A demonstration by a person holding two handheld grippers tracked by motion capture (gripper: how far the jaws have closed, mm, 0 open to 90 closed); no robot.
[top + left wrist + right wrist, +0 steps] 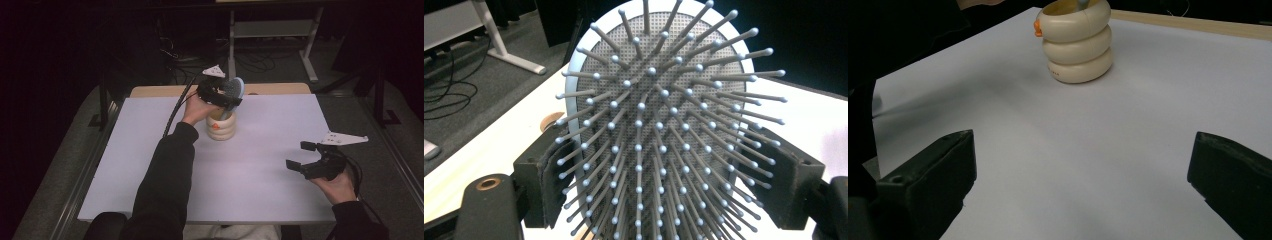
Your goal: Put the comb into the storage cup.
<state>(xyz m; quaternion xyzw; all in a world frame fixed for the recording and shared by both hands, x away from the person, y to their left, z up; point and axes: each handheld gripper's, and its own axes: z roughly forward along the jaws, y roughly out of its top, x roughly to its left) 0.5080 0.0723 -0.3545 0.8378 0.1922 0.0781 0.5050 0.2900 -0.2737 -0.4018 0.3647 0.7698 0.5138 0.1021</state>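
left gripper (226, 95) pinches hairbrush (233, 90) head, handle down in cream holder (221, 126), far centre | right gripper (306, 156) spread, idle near right on surface (270, 150)

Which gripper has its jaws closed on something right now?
The left gripper, over the cream ringed holder: its jaws clamp the hairbrush head. The right gripper sits apart with jaws spread wide and empty above the white tabletop.
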